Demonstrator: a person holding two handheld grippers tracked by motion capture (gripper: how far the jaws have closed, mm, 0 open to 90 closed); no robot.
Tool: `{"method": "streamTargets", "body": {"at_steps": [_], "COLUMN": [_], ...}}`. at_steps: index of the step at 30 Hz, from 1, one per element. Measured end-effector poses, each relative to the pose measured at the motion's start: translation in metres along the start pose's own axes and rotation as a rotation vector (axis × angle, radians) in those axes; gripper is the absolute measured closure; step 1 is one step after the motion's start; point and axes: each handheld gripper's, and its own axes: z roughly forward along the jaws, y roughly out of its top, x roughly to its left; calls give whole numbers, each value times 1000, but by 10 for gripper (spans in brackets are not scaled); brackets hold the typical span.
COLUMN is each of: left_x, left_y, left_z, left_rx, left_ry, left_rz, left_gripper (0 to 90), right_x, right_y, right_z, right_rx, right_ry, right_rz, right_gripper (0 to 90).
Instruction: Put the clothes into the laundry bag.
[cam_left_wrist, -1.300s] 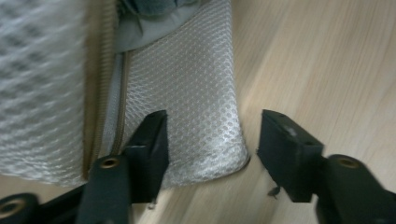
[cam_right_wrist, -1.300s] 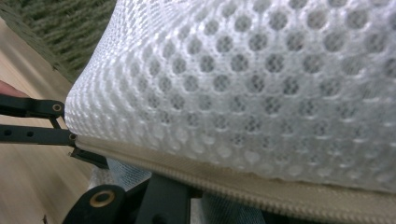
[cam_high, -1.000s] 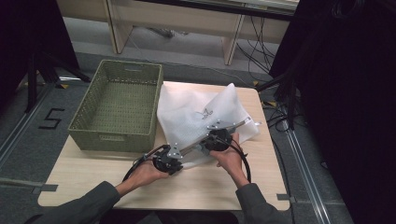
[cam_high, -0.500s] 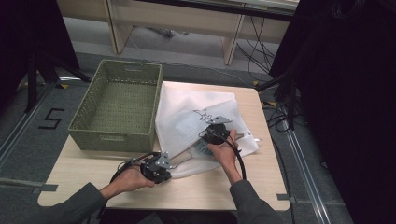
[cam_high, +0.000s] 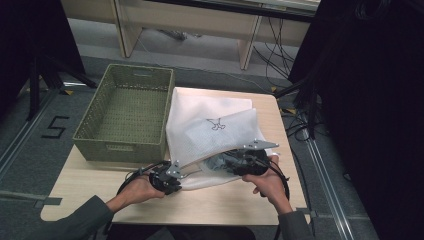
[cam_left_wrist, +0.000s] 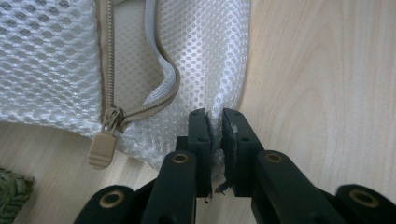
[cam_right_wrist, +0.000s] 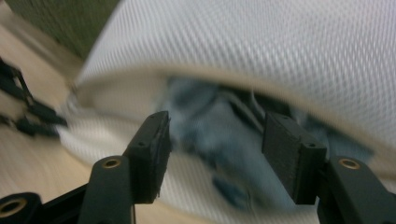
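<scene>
A white mesh laundry bag (cam_high: 210, 125) lies on the wooden table (cam_high: 280, 115), its zipped mouth toward me. My left gripper (cam_high: 186, 173) is shut on the bag's near corner (cam_left_wrist: 219, 93), the mesh pinched between the pads, beside the beige zipper pull (cam_left_wrist: 100, 150). My right gripper (cam_high: 223, 164) sits at the bag's open mouth. Its jaws have just been opening and stand apart (cam_right_wrist: 212, 135), with no pad pressing on anything. Blue cloth (cam_right_wrist: 219, 126) shows inside the bag, just beyond them. The bag's upper mesh layer (cam_right_wrist: 289, 46) arches over the opening.
A green woven basket (cam_high: 125, 107) stands on the table's left half, touching the bag's left side. Bare tabletop (cam_high: 210, 205) runs along the near edge. Dark stands and cables (cam_high: 300, 120) crowd the floor at the right.
My right gripper came toward the near edge to the bag's mouth and its jaws spread. My left gripper shifted a little left and nearer, still pinching the bag's corner.
</scene>
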Motion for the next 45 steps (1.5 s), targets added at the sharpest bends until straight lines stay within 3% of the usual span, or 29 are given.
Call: {"method": "streamTargets", "body": {"at_steps": [2, 6, 8, 9, 10, 12, 16, 18, 19, 20, 22, 23, 24, 26, 27, 28, 29, 30, 32, 35, 36, 37, 38, 39, 40, 42, 43, 44, 45], "left_x": [0, 1, 1, 0, 1, 0, -3, -3, -2, -2, 0, 1, 2, 6, 8, 9, 11, 13, 16, 9, 6, 0, -3, -6, -7, -9, -9, -8, -5], "left_y": [0, 0, 0, 0, 0, 0, 0, -1, -2, -3, -2, -2, -2, -3, -3, -4, -4, -5, -6, 3, 8, 18, 26, 34, 41, 55, 59, 63, 68], "left_z": [0, 1, 1, 1, 0, 0, 0, -1, -2, -2, -2, -2, -3, -8, -11, -15, -18, -20, -23, -24, -24, -21, -16, -10, -1, 21, 27, 36, 42], "left_rx": [2, -7, -6, -6, 1, -3, 0, 3, 2, 9, 3, 6, 20, 57, 68, 66, 65, 76, 86, 4, -13, -48, -77, -80, -97, -116, -106, -118, -120], "left_ry": [0, -8, -11, -13, -15, -23, -17, -23, -25, -29, -28, -24, -18, 2, 8, 19, 32, 48, 70, 93, 92, 74, 66, 38, 23, 5, 13, 21, 20], "left_rz": [-4, -16, -17, -15, -6, -17, -3, -3, -4, -7, -15, -21, -17, 14, 24, 20, 15, 21, 20, 1, 24, 25, 32, 30, 23, -6, 2, -7, -12], "left_gripper": [811, 814, 818, 822, 825, 833, 841, 843, 843, 843, 840, 836, 828, 817, 813, 811, 808, 801, 771, 670, 636, 617, 594, 579, 570, 558, 549, 545, 537], "right_x": [4, 14, 21, 21, 20, 16, -4, -22, -27, -35, -40, -40, -41, -39, -38, -37, -34, -34, -36, -38, -41, -39, -44, -45, -47, -48, -53, -54, -52], "right_y": [-9, -11, -6, -3, -1, 3, 18, 26, 28, 29, 29, 28, 28, 28, 26, 24, 24, 22, 18, 10, 5, 2, -4, -7, -11, -12, -16, -16, -16], "right_z": [7, 35, 48, 54, 60, 73, 91, 100, 102, 104, 103, 101, 99, 92, 84, 75, 64, 54, 34, 12, 7, 5, 6, 7, 12, 16, 25, 24, 26], "right_rx": [49, 83, 138, 149, 151, 148, 80, 34, 27, 16, 5, 0, 6, 39, 32, 32, 51, 42, 6, -12, -6, -1, 7, 49, 42, 94, 17, 49, 38], "right_ry": [-1, -5, -29, -47, -67, -111, -196, -295, -303, -295, -277, -259, -224, -123, -94, -68, -38, -17, 2, -6, -14, -9, -37, -33, -40, -32, -38, -36, -28], "right_rz": [18, -45, -69, -125, -147, -126, -9, -47, -11, 31, 64, 39, 26, 81, 59, 59, 94, 76, 70, 87, 81, 135, 99, 127, 119, 161, 99, 89, 128], "right_gripper": [406, 418, 505, 592, 657, 728, 770, 775, 776, 774, 764, 749, 704, 612, 561, 529, 509, 498, 480, 461, 455, 454, 451, 450, 450, 450, 450, 450, 450]}}
